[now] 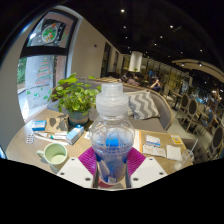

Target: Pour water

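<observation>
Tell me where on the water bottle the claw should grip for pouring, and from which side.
Grip the water bottle on its wide middle body, below the tapering shoulder and white cap, coming in level from the near side. It stands upright between the claw fingers, whose pink pads already flank the lower body. The neck is too narrow, and a mid-body hold should likely tip steadily.
</observation>
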`<state>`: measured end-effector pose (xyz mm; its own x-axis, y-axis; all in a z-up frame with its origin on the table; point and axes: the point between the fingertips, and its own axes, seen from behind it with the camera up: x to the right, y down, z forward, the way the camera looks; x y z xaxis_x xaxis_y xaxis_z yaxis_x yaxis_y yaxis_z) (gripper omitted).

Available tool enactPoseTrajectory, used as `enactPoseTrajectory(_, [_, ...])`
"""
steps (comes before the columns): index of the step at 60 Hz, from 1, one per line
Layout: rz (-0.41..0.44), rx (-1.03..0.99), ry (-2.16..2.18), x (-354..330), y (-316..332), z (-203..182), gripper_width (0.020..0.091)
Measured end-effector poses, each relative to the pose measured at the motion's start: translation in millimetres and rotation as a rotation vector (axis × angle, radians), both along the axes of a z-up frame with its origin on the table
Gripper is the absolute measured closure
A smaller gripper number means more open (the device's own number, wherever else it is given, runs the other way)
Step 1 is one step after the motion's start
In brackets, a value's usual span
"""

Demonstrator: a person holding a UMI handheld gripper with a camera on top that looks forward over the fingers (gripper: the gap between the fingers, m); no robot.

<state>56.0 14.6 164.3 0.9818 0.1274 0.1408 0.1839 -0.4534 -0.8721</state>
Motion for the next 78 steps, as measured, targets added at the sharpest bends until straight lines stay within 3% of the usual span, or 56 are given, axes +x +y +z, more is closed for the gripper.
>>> enactPoseTrajectory(24, [0.028, -0.006, 0.205, -8.7, 7.1, -83.2, 0.0727])
enactPoseTrajectory(31, [0.035, 0.045, 0.188, -9.9, 5.0, -82.4, 0.07])
enactPoseTrajectory(41, [0.024, 0.023, 0.132, -10.6, -2.6, -86.0, 0.0558])
enactPoseTrajectory(43, [0.017, -0.008, 0.124, -9.8, -5.0, -90.3, 0.0472])
enactPoseTrajectory(47, [-0.008, -0.057, 0.115, -7.6, -13.1, -93.7, 0.0234])
enactPoseTrajectory(49, [-0.024, -0.073, 0.108, -5.5, -20.0, -91.7, 0.0279])
enactPoseTrajectory(53, [-0.072, -0.085, 0.082, 1.4, -35.5, -80.7, 0.0238])
enactPoseTrajectory(60, [-0.125, -0.112, 0.06, -0.5, -75.6, -55.4, 0.0249])
enactPoseTrajectory(78, [-0.158, -0.18, 0.095, -60.9, -217.8, 15.8, 0.0254])
